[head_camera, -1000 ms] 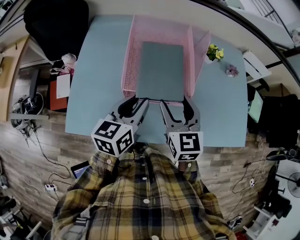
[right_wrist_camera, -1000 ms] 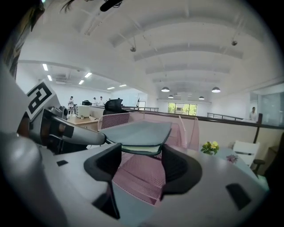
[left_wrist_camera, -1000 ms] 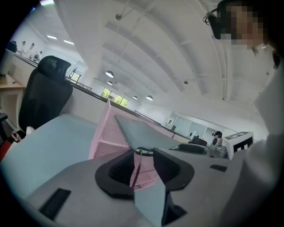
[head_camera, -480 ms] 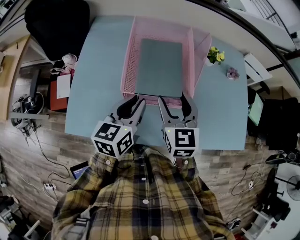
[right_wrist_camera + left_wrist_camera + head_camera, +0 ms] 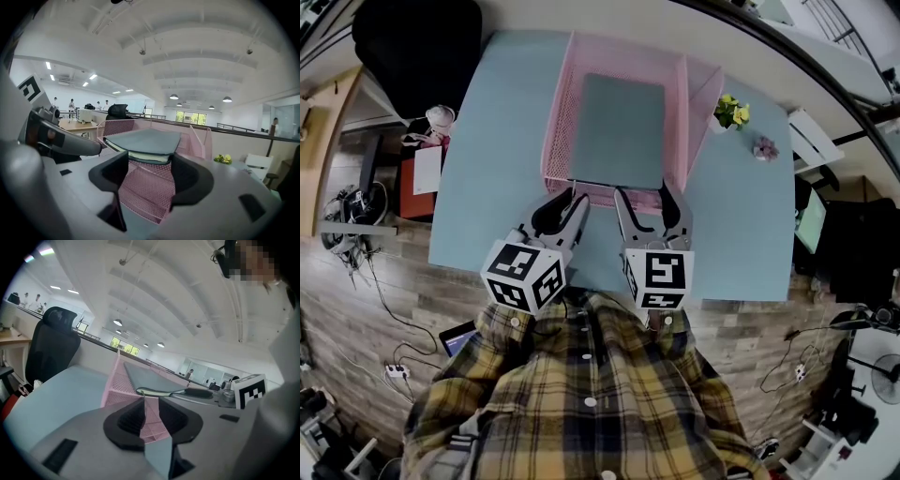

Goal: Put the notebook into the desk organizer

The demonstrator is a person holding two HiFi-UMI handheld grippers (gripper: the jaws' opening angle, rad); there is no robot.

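Since a second ago the notebook (image 5: pixel 619 131) has slid deeper into the organizer (image 5: pixel 555 122) and lies flat, long axis pointing away from me. At the organizer's front-left corner my left tool (image 5: pixel 572 195) has just been closing, with nothing between its jaws. My right tool (image 5: pixel 642 192), spread and empty, faces the notebook's near edge.

The notebook (image 5: pixel 617 131) lies flat in the desk organizer (image 5: pixel 558 122), which stands on the table (image 5: pixel 492 187). The left gripper (image 5: pixel 562 200) and right gripper (image 5: pixel 644 198) sit side by side before its near wall; a flower pot (image 5: pixel 729 108) stands to its right.
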